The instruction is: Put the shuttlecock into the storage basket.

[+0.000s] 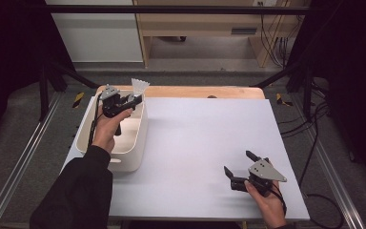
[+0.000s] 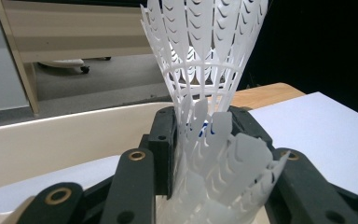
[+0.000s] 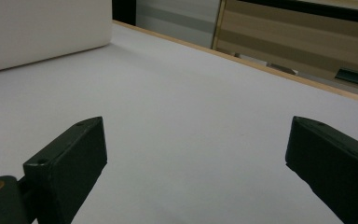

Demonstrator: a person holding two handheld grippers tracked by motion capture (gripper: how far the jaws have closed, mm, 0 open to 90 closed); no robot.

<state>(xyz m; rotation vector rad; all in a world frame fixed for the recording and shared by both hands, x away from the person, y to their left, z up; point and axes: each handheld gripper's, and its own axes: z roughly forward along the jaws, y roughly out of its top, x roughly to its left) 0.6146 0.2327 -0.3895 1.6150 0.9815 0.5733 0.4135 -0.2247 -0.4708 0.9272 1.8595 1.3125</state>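
White plastic feathers of a shuttlecock [image 2: 205,70] stand between the two black jaws of the left gripper [image 2: 200,135], which are closed on the narrow lower part of its skirt. In the left gripper view the open crown of the shuttlecock rises above the jaw tips, and some more white skirt material [image 2: 233,177] is pressed lower between the jaws; I cannot tell if this is a second shuttlecock. In the high view the left gripper [image 1: 124,101] is held above the far end of a cream plastic bin [image 1: 132,155], with the shuttlecock [image 1: 139,86] pointing up and away from the person, over the far rim. The bin stands on the left part of a pale grey mat [image 1: 195,143] that covers a wooden table [image 1: 195,91]. The right gripper [image 1: 239,168] rests low over the near right corner of the mat, well apart from the bin. Its jaws stand wide apart with nothing between them; in the right gripper view bare mat [image 3: 191,130] lies between them.
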